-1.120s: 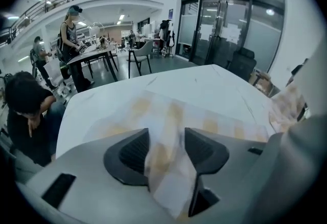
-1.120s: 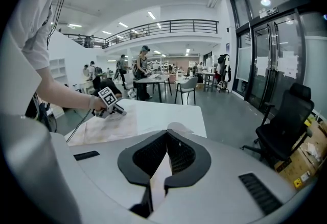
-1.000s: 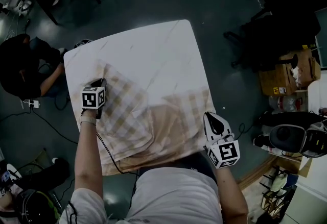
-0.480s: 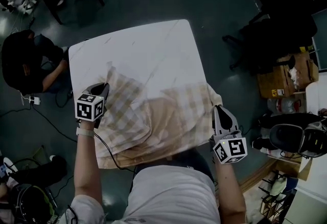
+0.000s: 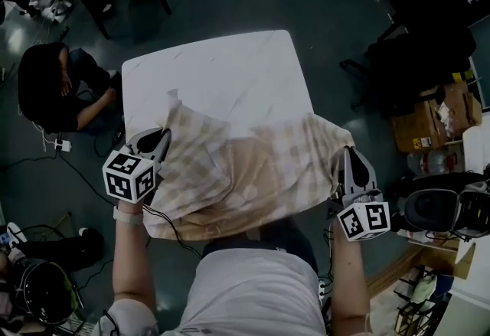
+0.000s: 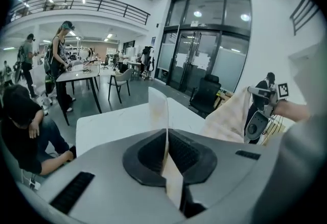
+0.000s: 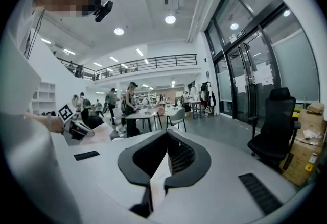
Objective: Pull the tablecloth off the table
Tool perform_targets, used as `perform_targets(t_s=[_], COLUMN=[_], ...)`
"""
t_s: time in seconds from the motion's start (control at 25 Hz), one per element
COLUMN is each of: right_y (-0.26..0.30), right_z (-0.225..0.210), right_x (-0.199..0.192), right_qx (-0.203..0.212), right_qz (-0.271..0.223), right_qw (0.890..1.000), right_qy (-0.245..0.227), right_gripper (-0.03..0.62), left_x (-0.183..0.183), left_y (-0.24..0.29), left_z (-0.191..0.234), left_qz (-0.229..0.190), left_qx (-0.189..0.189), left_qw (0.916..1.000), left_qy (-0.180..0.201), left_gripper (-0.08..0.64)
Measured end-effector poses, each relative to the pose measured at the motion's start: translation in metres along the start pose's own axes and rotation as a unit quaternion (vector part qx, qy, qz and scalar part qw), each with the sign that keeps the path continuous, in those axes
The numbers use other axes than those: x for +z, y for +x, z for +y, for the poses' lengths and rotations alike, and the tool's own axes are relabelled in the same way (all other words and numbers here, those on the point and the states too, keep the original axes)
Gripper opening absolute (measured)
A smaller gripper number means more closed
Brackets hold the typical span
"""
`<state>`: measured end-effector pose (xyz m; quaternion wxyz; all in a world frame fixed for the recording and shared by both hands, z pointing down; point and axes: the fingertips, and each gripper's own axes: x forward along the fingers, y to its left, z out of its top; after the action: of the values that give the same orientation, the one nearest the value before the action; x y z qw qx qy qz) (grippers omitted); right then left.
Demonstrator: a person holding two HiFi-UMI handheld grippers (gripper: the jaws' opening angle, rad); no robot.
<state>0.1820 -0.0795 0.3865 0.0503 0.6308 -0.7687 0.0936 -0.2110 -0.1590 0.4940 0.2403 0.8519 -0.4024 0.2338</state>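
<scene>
— On the near half of the white table (image 5: 222, 70), what is to be seen?
— The checked tablecloth (image 5: 245, 170) is seen bunched and creased there. The far half of the tabletop is left bare, and the cloth's near edge is hung over the table's near side, close to the person's pale shirt (image 5: 256, 292).
— How is the cloth held?
— Its left corner is pinched by the left gripper (image 5: 161, 139), whose jaws are closed on a thin fold. In the left gripper view a strip of fabric is seen standing up from between the pads. Its right corner is clamped likewise by the right gripper (image 5: 346, 154), just off the table's right edge, with a pale fold caught between the closed jaws.
— Is the cloth lifted?
— At both gripped corners it is raised off the tabletop into peaks, while the middle is left lying on the table.
— What is found around the table?
— A seated person (image 5: 46, 89) in dark clothes is seen at the left, and a black office chair (image 5: 413, 59) and cardboard boxes (image 5: 432, 116) at the right.
</scene>
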Motion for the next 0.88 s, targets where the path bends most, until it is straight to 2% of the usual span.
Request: perform_targets(t_s=[0.2, 0.4, 0.56, 0.72, 0.88], right_y=[-0.024, -0.065, -0.105, -0.158, -0.206], right_z=[0.016, 0.035, 0.054, 0.061, 0.067], right_x=[0.032, 0.06, 0.079, 0.094, 0.101], right_qx=[0.026, 0.064, 0.105, 0.143, 0.171], right_qz=[-0.049, -0.093, -0.126, -0.151, -0.168], right_qw=[0.998, 0.994, 0.986, 0.978, 0.971], right_qy=[0.0, 0.005, 0.014, 0.014, 0.011], right_gripper=[0.023, 0.023, 0.023, 0.023, 0.023], left_x=[-0.007, -0.017, -0.024, -0.035, -0.055], left_y=[-0.047, -0.102, -0.159, -0.211, -0.252], left_z=[-0.038, -0.078, -0.107, -0.157, -0.203], left_qz=[-0.008, -0.04, -0.069, -0.103, -0.115], left_qx=[0.016, 0.026, 0.064, 0.096, 0.128], left_qw=[0.9997, 0.9989, 0.9954, 0.9898, 0.9845], left_qy=[0.017, 0.003, 0.014, 0.019, 0.031], left_gripper=[0.014, 0.014, 0.014, 0.014, 0.014])
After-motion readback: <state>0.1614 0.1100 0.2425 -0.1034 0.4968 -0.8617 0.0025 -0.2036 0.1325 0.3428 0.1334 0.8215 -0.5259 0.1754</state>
